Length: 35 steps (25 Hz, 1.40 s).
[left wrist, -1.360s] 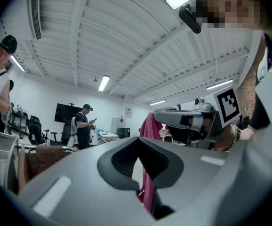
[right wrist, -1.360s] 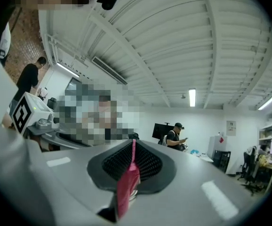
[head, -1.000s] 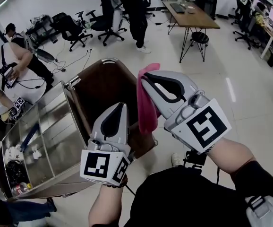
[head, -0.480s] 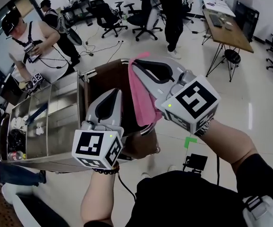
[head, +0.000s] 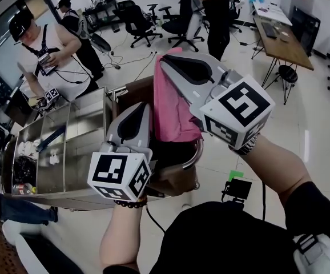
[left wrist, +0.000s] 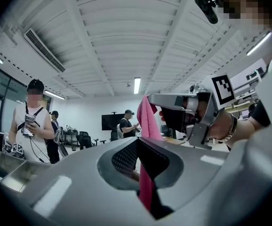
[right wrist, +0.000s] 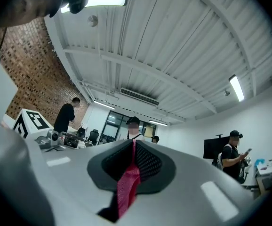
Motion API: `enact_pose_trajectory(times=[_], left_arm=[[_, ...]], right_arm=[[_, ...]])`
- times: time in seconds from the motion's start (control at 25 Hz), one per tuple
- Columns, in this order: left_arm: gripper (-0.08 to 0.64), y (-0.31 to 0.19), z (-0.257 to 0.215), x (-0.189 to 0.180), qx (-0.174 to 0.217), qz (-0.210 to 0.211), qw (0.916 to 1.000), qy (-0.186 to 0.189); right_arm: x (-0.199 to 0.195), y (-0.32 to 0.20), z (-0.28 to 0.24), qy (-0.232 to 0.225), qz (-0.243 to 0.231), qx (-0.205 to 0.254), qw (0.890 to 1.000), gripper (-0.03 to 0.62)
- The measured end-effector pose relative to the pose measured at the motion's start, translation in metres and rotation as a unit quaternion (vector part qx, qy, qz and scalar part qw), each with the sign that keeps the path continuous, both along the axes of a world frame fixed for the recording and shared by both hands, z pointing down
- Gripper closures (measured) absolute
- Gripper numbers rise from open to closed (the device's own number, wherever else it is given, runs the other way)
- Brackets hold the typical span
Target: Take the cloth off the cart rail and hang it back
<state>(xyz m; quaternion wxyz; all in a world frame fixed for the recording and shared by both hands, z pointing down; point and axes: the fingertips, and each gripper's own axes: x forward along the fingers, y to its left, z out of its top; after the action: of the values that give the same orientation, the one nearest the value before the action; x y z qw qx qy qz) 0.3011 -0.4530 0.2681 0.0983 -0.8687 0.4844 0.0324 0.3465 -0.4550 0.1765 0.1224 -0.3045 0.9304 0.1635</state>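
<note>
Steel made up the big cart on the left. Its bent rail ran round the near end, right below both tools. The pink cloth was off that rail and up in the air. It hung long and loose from the right gripper, whose jaws were squeezed tight on its top edge. The left gripper sat just beside the hanging part with its jaws together. Pink showed in its slit, but I could not tell if it pinched the cloth or only looked past at it.

I judged that the taking-off part was done and the hanging-back part came next. To do that well, the cloth should come down with its middle over the rail. Then one half falls on each side and it does not slide off. The left gripper could catch the loose bottom end and keep it flat. The right jaws should let go only when the cloth's weight sat on the rail.

A brown bag hung open inside the rail, and the loose end could drop into it. A person in a white top stood close by the cart's far side. A long desk, a person in black and some black chairs were well apart and in nobody's way.
</note>
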Motion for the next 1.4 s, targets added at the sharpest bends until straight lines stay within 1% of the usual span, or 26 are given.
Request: enact_pose_trajectory(times=[0.24, 0.48, 0.6, 0.76, 0.92, 1.08, 1.2, 1.4], left_arm=[[0.557, -0.008, -0.004, -0.020, 0.007, -0.002, 0.9998, 0.018], [0.557, -0.031, 0.002, -0.021, 0.000, -0.037, 0.9990, 0.026], [0.557, -0.051, 0.002, -0.003, 0.001, -0.063, 0.9976, 0.029], [0.557, -0.097, -0.007, 0.044, -0.003, -0.111, 0.9934, 0.027], [0.557, -0.140, -0.018, 0.089, -0.007, -0.164, 0.9862, 0.022], [0.557, -0.167, -0.013, 0.118, -0.011, -0.210, 0.9773, 0.021], [0.557, -0.176, -0.002, 0.125, -0.013, -0.233, 0.9721, 0.022], [0.557, -0.185, 0.010, 0.108, -0.028, -0.245, 0.9688, 0.028]], right_arm=[[-0.020, -0.019, -0.006, 0.002, -0.002, -0.004, 1.000, 0.575], [-0.019, -0.051, -0.007, -0.005, -0.036, -0.006, 0.999, 0.575], [-0.001, -0.075, -0.009, -0.013, -0.068, -0.008, 0.998, 0.575], [0.042, -0.122, -0.019, -0.018, -0.127, -0.009, 0.992, 0.575], [0.082, -0.167, -0.026, -0.016, -0.187, -0.013, 0.982, 0.575], [0.109, -0.203, -0.014, -0.012, -0.235, -0.027, 0.972, 0.575], [0.111, -0.219, 0.003, -0.007, -0.256, -0.042, 0.966, 0.575], [0.090, -0.229, 0.011, -0.004, -0.273, -0.057, 0.960, 0.575]])
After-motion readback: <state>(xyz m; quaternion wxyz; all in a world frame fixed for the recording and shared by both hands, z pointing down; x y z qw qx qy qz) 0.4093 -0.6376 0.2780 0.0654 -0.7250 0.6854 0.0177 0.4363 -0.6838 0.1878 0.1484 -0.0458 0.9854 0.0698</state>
